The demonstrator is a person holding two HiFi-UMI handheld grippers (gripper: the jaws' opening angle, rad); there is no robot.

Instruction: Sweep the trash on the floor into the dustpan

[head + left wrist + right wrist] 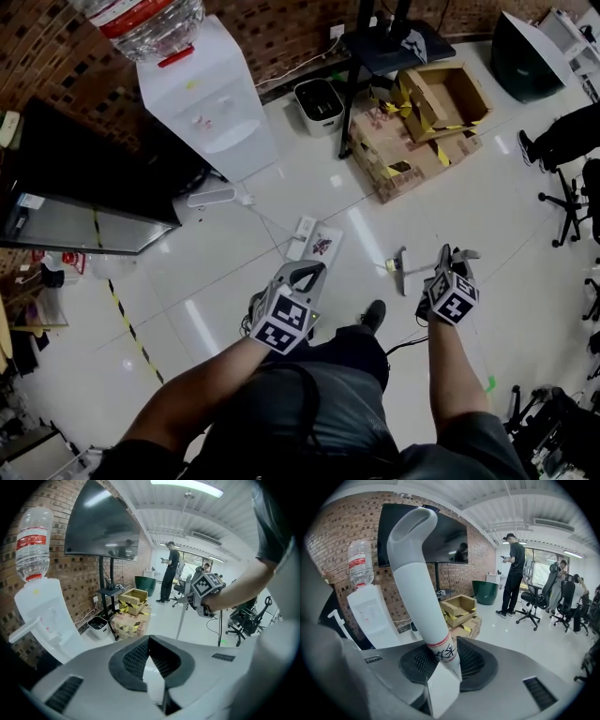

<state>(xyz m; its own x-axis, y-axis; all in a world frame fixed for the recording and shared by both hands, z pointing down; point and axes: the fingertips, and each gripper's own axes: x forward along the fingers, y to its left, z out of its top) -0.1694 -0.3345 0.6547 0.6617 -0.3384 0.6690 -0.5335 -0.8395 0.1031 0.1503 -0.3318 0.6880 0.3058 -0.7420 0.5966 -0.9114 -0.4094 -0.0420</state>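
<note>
My right gripper [455,255] is shut on a long white handle [423,592] with a hooked top and a red band. In the left gripper view its thin pole [180,620] runs down to the floor. The tool's head [399,270] rests on the tiles just left of that gripper; I cannot tell whether it is a broom or a dustpan. My left gripper [307,272] hangs above my knee with its jaws together and nothing between them [150,641]. A flat printed scrap of paper [323,246] lies on the floor ahead of it.
A white power strip [302,238] with a cable lies beside the scrap. A water dispenser [211,103] and a black screen [84,178] stand at the left. Cardboard boxes [412,131] and a black stand [361,56] are ahead. Office chairs [572,178] stand at the right.
</note>
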